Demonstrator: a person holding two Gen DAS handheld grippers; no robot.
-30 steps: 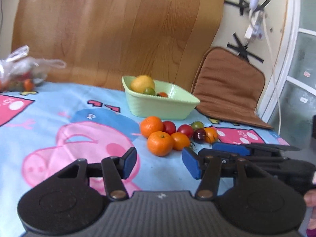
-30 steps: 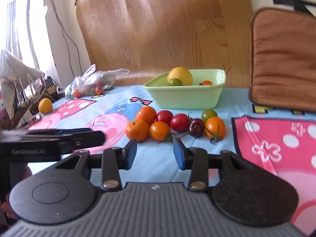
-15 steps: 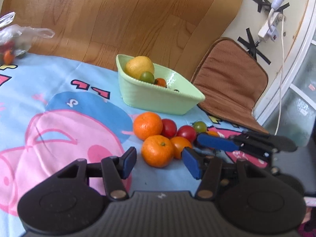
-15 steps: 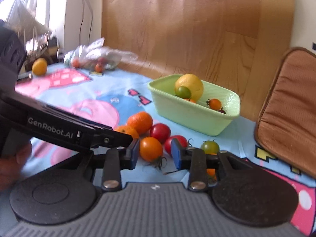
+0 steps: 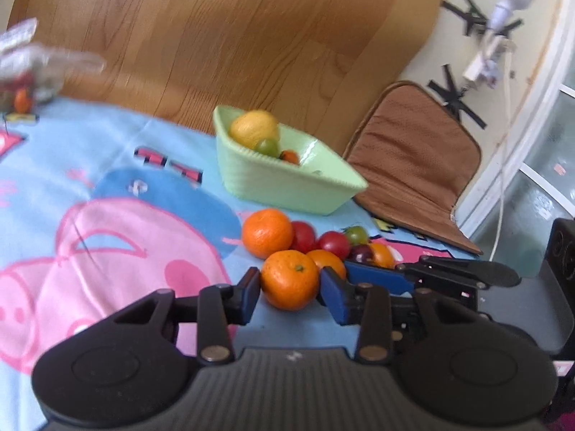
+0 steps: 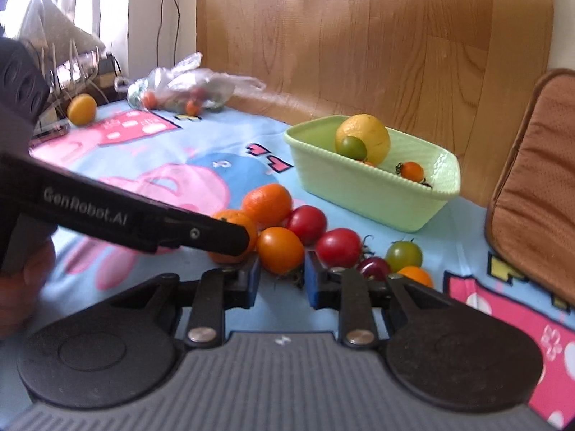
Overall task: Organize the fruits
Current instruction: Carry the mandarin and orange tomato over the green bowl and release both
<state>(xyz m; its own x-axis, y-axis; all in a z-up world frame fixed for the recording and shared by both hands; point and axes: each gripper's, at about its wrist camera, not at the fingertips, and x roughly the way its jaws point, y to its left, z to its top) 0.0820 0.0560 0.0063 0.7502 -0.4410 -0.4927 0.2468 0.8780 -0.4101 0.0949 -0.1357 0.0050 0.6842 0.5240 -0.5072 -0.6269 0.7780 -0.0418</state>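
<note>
Left gripper [image 5: 290, 292], jaws parted and holding nothing, brackets the near round orange mandarin [image 5: 289, 279] dead ahead; right gripper [image 6: 281, 279], likewise parted and unladen, faces the smooth orange tomato [image 6: 280, 250].

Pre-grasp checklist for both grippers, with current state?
1. left gripper open around near tangerine: ok.
2. Pads touching that tangerine: cannot tell.
3. right gripper open, orange tomato just ahead between the fingers: ok.
4. Clearance between the two grippers: not ok, left finger crosses beside the tomato.
5. Room in the green bowl: ok, right half bare.
</note>
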